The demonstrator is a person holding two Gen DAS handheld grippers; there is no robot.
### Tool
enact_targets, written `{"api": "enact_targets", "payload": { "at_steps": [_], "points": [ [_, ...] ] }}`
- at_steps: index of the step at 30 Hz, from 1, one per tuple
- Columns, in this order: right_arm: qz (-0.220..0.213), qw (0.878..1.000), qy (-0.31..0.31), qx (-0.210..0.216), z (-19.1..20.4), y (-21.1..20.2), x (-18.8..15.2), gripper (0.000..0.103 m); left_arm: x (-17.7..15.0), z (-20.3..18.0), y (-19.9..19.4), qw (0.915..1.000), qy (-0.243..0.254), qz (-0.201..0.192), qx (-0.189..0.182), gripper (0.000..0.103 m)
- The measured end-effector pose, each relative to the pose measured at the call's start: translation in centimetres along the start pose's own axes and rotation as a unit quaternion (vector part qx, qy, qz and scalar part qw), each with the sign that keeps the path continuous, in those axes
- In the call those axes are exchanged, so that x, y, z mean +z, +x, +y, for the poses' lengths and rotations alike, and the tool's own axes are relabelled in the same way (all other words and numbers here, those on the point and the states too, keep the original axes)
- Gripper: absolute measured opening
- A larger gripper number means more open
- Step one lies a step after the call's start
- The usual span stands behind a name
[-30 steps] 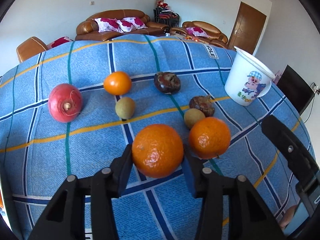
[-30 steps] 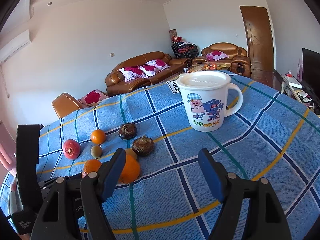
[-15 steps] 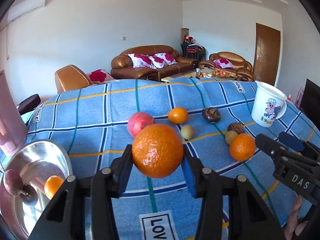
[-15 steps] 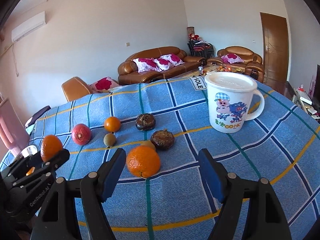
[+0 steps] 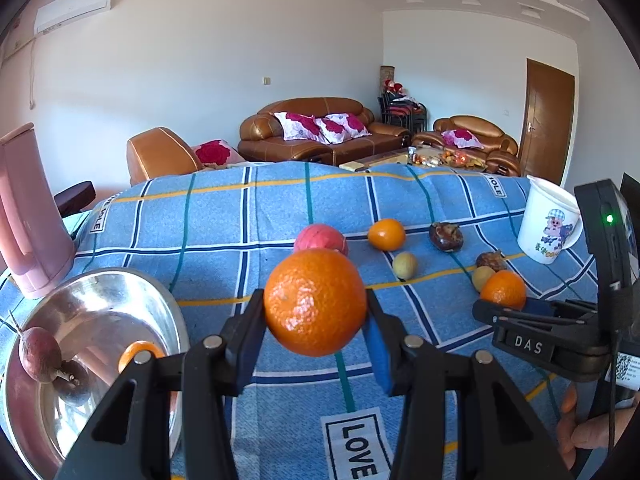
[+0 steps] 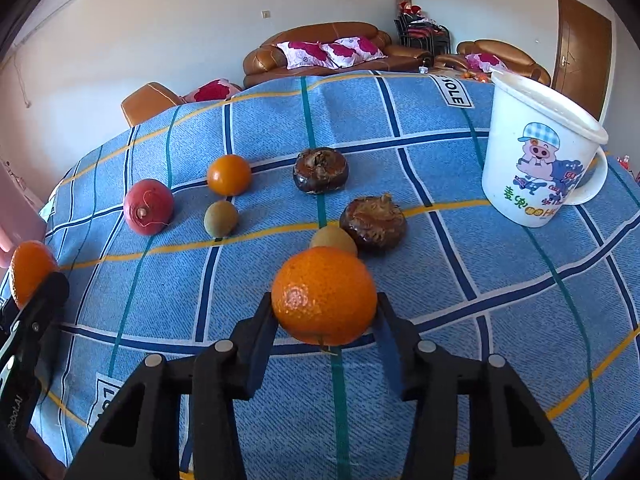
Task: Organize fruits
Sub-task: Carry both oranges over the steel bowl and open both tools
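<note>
My left gripper point(image 5: 316, 322) is shut on a large orange point(image 5: 315, 302) and holds it above the blue checked cloth, to the right of a steel bowl point(image 5: 160, 308). The bowl holds a purple fruit point(image 5: 39, 354) and a small orange point(image 5: 136, 354). My right gripper point(image 6: 325, 326) is closed around a second orange point(image 6: 324, 295) that rests on the cloth; its fingers touch both sides. Loose on the cloth are a red fruit point(image 6: 148, 206), a small orange point(image 6: 229, 174), two green-yellow fruits point(image 6: 220, 218) point(image 6: 334, 240) and two dark brown fruits point(image 6: 320, 170) point(image 6: 374, 222).
A white cartoon mug point(image 6: 540, 160) stands at the right of the cloth. A pink jug point(image 5: 28, 216) stands at the far left behind the bowl. The left gripper with its orange point(image 6: 30, 272) shows at the left edge of the right wrist view.
My left gripper lifted its orange and swung left toward the bowl. My right gripper moved onto the second orange and closed from wide open to touching it.
</note>
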State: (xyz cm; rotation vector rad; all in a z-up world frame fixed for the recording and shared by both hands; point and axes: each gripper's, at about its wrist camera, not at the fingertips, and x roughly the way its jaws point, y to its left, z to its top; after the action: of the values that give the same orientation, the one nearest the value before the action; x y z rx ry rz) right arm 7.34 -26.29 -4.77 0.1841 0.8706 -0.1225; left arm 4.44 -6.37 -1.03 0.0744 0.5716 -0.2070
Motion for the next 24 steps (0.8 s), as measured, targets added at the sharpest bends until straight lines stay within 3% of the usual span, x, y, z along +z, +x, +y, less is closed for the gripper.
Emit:
{"api": "enact_targets", "payload": {
  "at_steps": [5,10,12,24],
  "points": [
    [-0.028,0.999,-0.001,-0.028,0.4,-1.1,-0.2,0.047,0.0,0.0,-0.2,1.0,-0.001,-0.005,0.004,0.048],
    [-0.139,0.989,-0.01,-0.051,1.3,-5.6,-1.4,0.047,-0.1,0.0,-0.5,0.9999,0.003,-0.011,0.01,0.048],
    [-0.164,0.985,-0.006,-0.052,1.7,-6.7,-2.1,0.047,-0.1,0.1,-0.7,0.9998,0.003,-0.013,0.011,0.048],
    [-0.21,0.976,-0.036,-0.051,5.8,-8.8,-3.9,0.048,-0.9,1.8,-2.3,0.9995,-0.001,-0.027,0.016,0.048]
  ]
}}
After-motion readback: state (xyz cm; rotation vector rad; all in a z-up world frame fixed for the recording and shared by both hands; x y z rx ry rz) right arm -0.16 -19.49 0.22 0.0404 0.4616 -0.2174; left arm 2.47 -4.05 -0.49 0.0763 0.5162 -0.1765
